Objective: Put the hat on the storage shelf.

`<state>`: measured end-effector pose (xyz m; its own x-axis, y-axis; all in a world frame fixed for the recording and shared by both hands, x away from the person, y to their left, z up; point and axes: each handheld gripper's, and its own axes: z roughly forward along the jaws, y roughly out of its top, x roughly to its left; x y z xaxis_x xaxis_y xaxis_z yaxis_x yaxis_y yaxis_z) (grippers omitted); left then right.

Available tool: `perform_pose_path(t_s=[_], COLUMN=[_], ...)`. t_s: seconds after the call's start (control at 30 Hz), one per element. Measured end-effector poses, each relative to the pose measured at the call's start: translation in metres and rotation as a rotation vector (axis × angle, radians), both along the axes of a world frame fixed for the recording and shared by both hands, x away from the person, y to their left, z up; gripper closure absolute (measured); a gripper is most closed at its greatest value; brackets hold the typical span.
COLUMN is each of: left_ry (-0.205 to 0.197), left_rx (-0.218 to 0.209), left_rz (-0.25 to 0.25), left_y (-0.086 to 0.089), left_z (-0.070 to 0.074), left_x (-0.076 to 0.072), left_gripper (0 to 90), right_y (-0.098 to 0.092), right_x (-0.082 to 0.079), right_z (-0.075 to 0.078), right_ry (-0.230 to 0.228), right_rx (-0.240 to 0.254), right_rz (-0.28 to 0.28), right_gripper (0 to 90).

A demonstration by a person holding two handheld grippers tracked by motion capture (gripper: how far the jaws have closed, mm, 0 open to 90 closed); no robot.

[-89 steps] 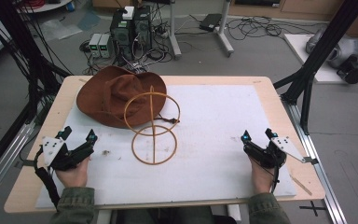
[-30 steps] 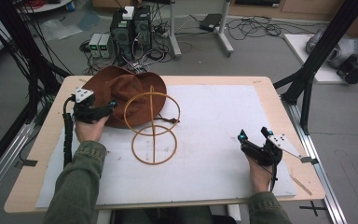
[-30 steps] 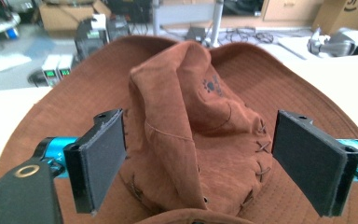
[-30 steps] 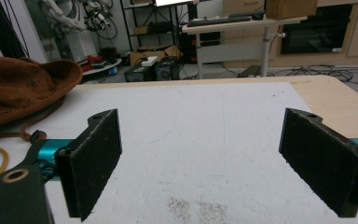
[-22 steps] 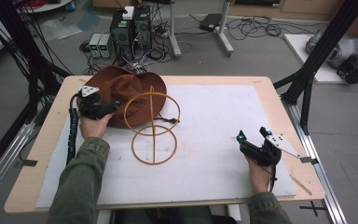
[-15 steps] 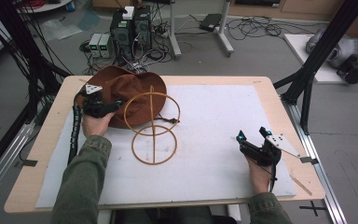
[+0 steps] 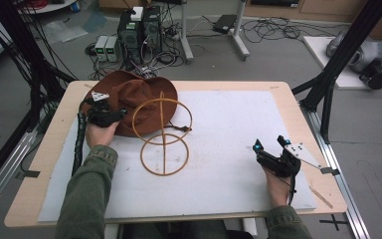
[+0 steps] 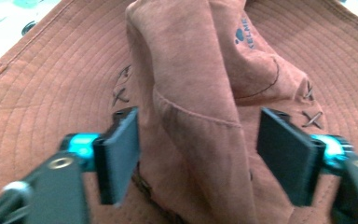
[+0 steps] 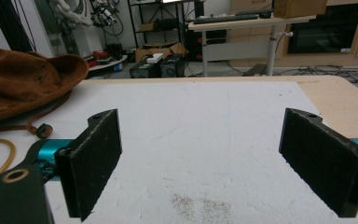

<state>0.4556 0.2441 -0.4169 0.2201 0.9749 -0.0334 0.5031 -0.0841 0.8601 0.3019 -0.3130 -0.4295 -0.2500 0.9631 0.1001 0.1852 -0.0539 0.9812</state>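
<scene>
A brown suede hat (image 7: pixel 129 97) lies at the back left of the white mat (image 7: pixel 238 119), leaning against a gold wire stand (image 7: pixel 163 134) made of two rings on a post. My left gripper (image 7: pixel 115 117) rests on the hat's near side. In the left gripper view its jaws (image 8: pixel 196 140) stand on either side of the hat's folded crown (image 8: pixel 191 70). They have just been closing, and a gap still shows at each pad. My right gripper (image 7: pixel 268 144) sits open at the front right, jaws (image 9: pixel 200 140) wide apart over bare mat.
The hat's cord and bead (image 9: pixel 42 129) trail onto the mat beside the stand's base ring (image 7: pixel 165 154). The wooden table edge (image 7: pixel 308 134) borders the mat. Computers and cables (image 7: pixel 139 30) sit on the floor behind the table.
My left hand came from the table's front left up to the hat, then edged right onto its crown. The right hand stayed put.
</scene>
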Motion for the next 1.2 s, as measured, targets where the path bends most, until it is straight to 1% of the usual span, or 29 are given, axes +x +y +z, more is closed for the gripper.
perform_pose_path(t_s=[0.03,0.07,0.1,0.13,0.17,0.2,0.23,0.43,0.53,0.63,0.8,0.83,0.93,1.0,1.03,1.07,1.13,1.2], left_ry=[0.0,-0.003,-0.01,-0.01,-0.012,-0.01,-0.01,-0.001,-0.003,-0.006,-0.015,-0.024,-0.033,-0.06,-0.06,-0.07,-0.095,-0.131], left_rx=[0.0,-0.006,-0.015,-0.015,-0.004,0.016,0.028,0.045,0.035,0.017,0.028,0.031,0.031,0.026,0.026,0.024,0.035,0.029], left_rz=[0.0,-0.011,-0.028,-0.039,-0.039,-0.046,-0.05,-0.055,-0.055,-0.043,-0.049,-0.048,-0.046,-0.048,-0.048,-0.043,-0.037,-0.036], left_y=[0.0,0.0,0.001,0.002,0.002,0.002,0.001,0.001,0.002,0.003,0.002,0.002,0.002,0.003,0.003,0.003,0.002,0.001], left_z=[0.0,0.001,0.001,0.002,0.002,0.002,0.002,0.003,0.003,0.004,0.004,0.005,0.007,0.011,0.011,0.012,0.016,0.022], left_x=[0.0,0.0,-0.001,-0.001,-0.001,-0.002,-0.002,-0.003,-0.003,-0.003,-0.003,-0.004,-0.005,-0.007,-0.007,-0.007,-0.01,-0.013], left_gripper=[39.8,49.9,58.4,67.0,73.9,80.2,85.0,87.4,87.4,87.4,87.5,87.6,87.7,87.6,87.6,87.6,87.6,87.6], right_y=[0.0,0.0,0.0,0.0,0.0,0.0,-0.001,-0.001,-0.001,-0.002,-0.002,-0.002,-0.002,-0.002,-0.002,-0.002,-0.002,-0.002], right_x=[0.0,0.0,-0.001,-0.001,-0.001,-0.001,0.0,0.0,-0.001,-0.001,-0.001,-0.001,-0.001,-0.001,0.0,0.0,0.0,-0.001], right_z=[0.0,0.0,0.0,0.0,0.0,0.0,0.0,0.0,0.0,0.001,0.0,0.0,0.0,0.0,0.0,0.0,0.0,0.0], right_ry=[-0.001,-0.001,0.003,0.003,0.001,0.001,-0.001,0.002,0.002,0.001,0.003,0.005,0.002,0.001,0.001,0.001,0.002,0.001], right_rx=[0.0,0.001,0.003,0.003,0.003,0.004,0.002,0.005,0.003,0.004,0.005,0.008,0.002,-0.001,-0.004,-0.004,-0.004,-0.004], right_rz=[0.001,0.0,-0.003,-0.004,-0.003,-0.003,-0.003,0.001,0.001,-0.005,-0.005,-0.005,-0.004,-0.003,-0.003,-0.003,-0.004,0.0], right_gripper=[12.2,12.2,12.2,12.2,12.2,12.2,12.2,12.2,12.2,12.2,12.2,12.2,12.2,12.2,12.2,12.2,12.2,12.2])
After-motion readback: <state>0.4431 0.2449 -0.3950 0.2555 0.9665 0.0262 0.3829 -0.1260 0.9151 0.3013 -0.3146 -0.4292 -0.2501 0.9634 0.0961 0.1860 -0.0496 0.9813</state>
